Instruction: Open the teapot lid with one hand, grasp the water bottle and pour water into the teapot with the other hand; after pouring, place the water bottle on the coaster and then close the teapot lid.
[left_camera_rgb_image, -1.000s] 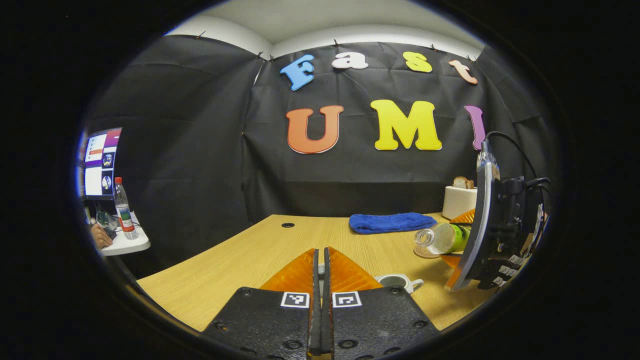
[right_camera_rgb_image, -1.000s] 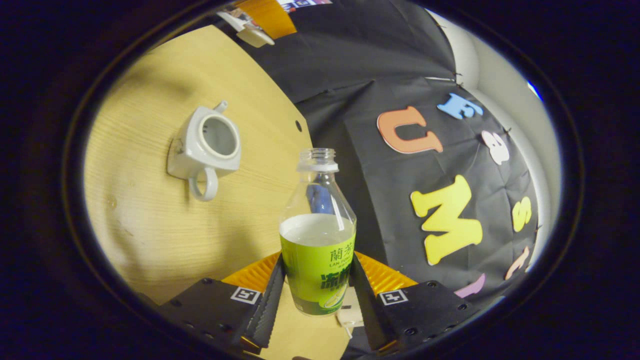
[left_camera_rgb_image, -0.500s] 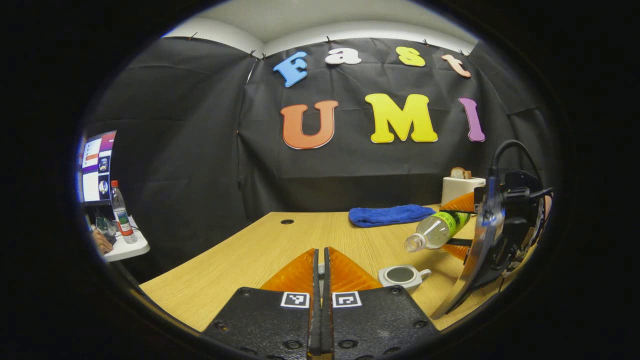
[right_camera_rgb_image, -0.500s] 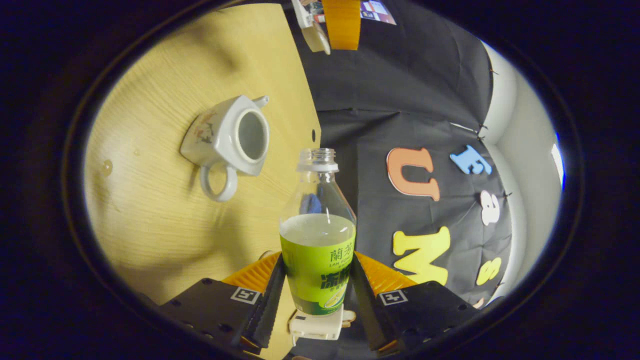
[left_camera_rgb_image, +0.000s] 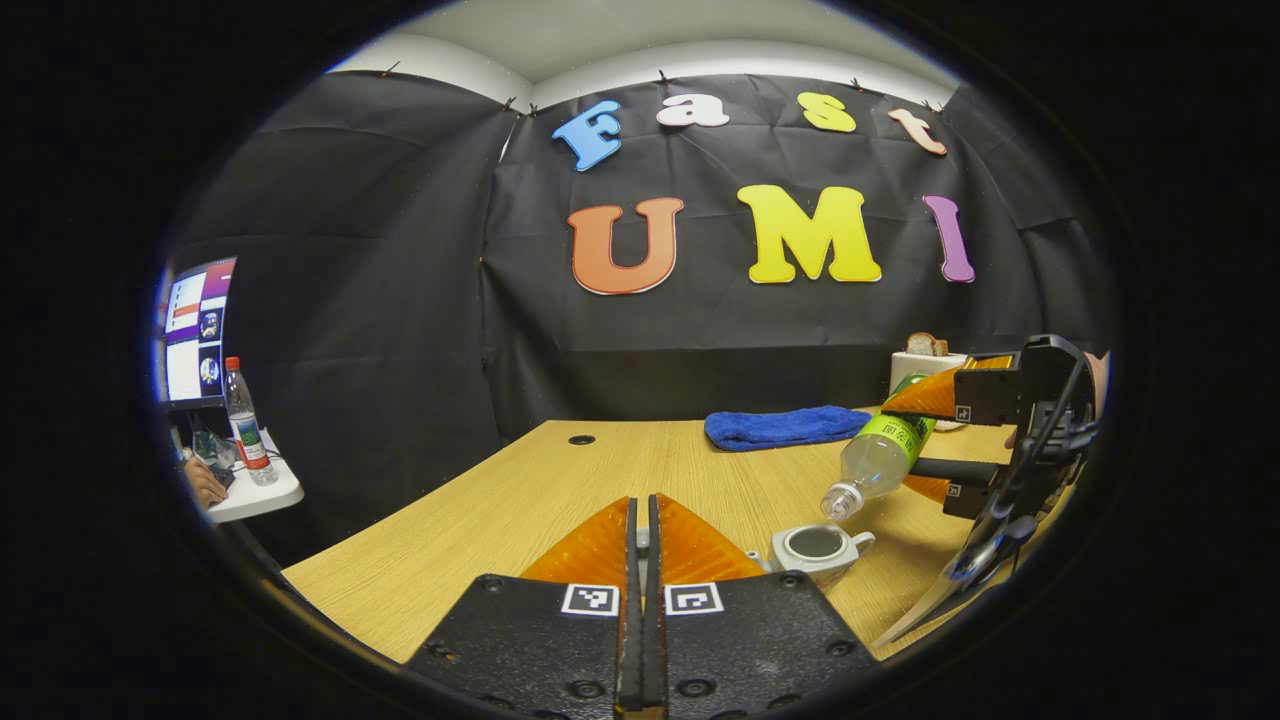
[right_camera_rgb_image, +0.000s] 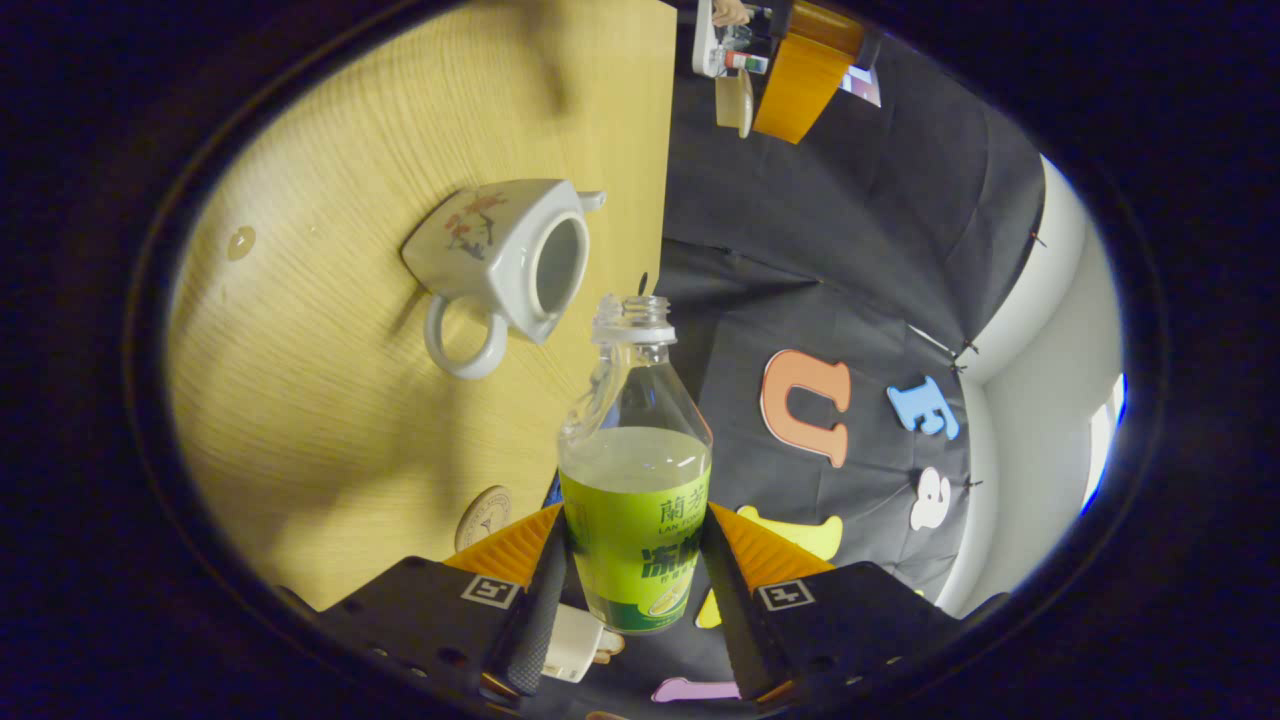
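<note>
The white teapot (left_camera_rgb_image: 815, 545) stands lidless on the wooden table (left_camera_rgb_image: 520, 500), to the right of my left gripper (left_camera_rgb_image: 640, 530). That gripper is shut on the teapot lid, a pale sliver (left_camera_rgb_image: 640, 542) between its tips. The lid (right_camera_rgb_image: 737, 100) also hangs from the left gripper (right_camera_rgb_image: 800, 90) far off in the right gripper view. My right gripper (right_camera_rgb_image: 635, 570) is shut on the green-labelled water bottle (right_camera_rgb_image: 635, 480), uncapped and tilted mouth-down. Its mouth (left_camera_rgb_image: 835, 505) hovers just above the teapot (right_camera_rgb_image: 500, 260) opening. Water runs up the neck. A round coaster (right_camera_rgb_image: 485, 515) lies near the right gripper.
A blue cloth (left_camera_rgb_image: 780, 427) lies at the table's back, with a white toaster (left_camera_rgb_image: 915, 370) holding bread beside it. A cable hole (left_camera_rgb_image: 580, 439) marks the far left of the table. Off the table's left, a side shelf holds a bottle (left_camera_rgb_image: 240, 420) below a monitor (left_camera_rgb_image: 195, 330).
My right gripper has rolled the bottle further mouth-down and brought its mouth over the teapot opening. Water now reaches the neck. The left gripper has stayed about where it was, still shut.
</note>
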